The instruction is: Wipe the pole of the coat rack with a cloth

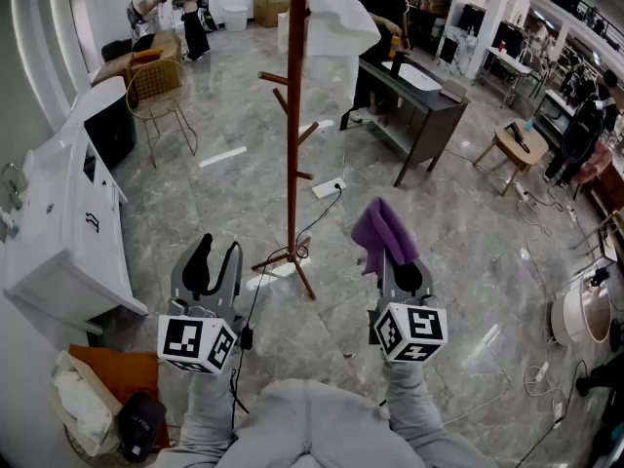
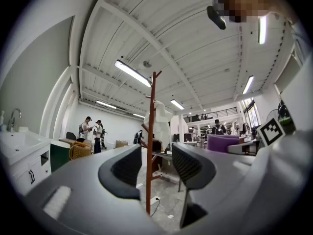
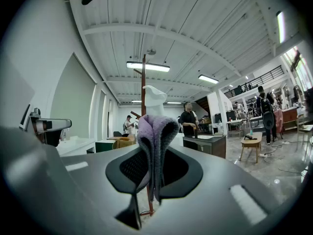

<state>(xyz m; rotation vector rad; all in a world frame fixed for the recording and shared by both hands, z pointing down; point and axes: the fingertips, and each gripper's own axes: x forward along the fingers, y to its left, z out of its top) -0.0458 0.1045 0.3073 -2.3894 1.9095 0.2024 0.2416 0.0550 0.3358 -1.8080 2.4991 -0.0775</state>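
The reddish-brown wooden coat rack pole [image 1: 293,125] stands on a marble floor ahead of me, with side pegs and splayed feet. A white garment [image 1: 336,18] hangs near its top. My right gripper [image 1: 387,252] is shut on a purple cloth [image 1: 383,230], to the right of the pole's base and apart from it. The cloth [image 3: 155,141] sticks up folded between the jaws, with the pole [image 3: 144,77] behind it. My left gripper [image 1: 214,261] stands open and empty left of the pole. The pole [image 2: 151,146] shows through that gripper's [image 2: 155,173] gap.
A white cabinet with a sink [image 1: 58,213] runs along the left. A dark desk [image 1: 414,100] and a person [image 1: 383,8] stand behind the rack. A power strip [image 1: 329,188] and cables lie on the floor. A basket with cloths [image 1: 93,398] sits at my lower left.
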